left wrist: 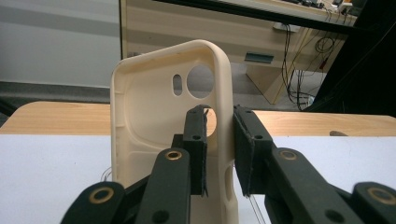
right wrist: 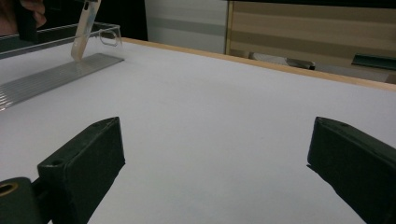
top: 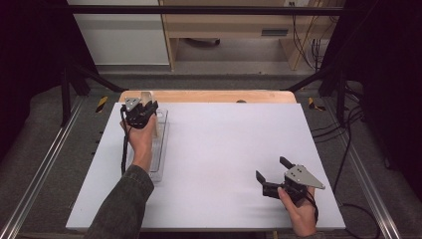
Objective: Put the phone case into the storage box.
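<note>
Left gripper view showed the left tool [left wrist: 219,149] clamped on one side wall of the cream-coloured plastic phone case [left wrist: 154,126], held upright above the clear ribbed plastic tray [top: 160,149]. With so thin an edge between the pads, the case could have twisted or slipped free. The right tool [top: 271,175] rested spread wide on the white worktop [top: 224,149], well apart.

High overhead; two low tool-mounted views

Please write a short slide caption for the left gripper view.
Left gripper clamps the side wall of a cream phone case, held upright.
</note>
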### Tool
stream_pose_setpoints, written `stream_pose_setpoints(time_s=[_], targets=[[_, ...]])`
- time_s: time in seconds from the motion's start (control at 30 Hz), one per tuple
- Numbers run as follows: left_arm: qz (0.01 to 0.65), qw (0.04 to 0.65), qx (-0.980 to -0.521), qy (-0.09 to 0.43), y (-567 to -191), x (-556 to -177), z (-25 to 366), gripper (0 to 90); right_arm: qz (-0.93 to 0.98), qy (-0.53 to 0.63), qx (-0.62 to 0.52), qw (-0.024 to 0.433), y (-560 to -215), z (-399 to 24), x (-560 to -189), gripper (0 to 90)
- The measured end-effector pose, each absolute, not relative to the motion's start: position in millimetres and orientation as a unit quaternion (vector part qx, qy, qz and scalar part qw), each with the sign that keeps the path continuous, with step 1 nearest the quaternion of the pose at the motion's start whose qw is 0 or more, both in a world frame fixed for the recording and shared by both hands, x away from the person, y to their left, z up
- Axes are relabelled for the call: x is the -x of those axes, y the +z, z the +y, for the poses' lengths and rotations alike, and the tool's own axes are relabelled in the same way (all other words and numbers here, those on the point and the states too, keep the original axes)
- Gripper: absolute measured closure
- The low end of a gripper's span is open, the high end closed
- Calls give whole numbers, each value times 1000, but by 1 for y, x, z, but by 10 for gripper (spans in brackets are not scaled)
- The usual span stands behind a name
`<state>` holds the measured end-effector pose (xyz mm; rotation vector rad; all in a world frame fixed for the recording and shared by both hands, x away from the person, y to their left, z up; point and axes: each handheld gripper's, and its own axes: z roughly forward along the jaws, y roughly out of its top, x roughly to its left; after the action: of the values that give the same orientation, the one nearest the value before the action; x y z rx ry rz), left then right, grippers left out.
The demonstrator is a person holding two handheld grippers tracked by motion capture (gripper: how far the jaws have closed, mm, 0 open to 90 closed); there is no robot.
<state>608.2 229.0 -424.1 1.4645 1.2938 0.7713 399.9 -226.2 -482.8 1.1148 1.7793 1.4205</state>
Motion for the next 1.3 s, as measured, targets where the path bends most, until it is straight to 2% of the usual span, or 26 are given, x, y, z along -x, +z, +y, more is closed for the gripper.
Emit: stream_pose_setpoints(time_s=[1.3], targets=[[529, 507, -613, 295, -435, -616, 227, 722, 672, 531, -423, 296, -484, -228, -401, 36]])
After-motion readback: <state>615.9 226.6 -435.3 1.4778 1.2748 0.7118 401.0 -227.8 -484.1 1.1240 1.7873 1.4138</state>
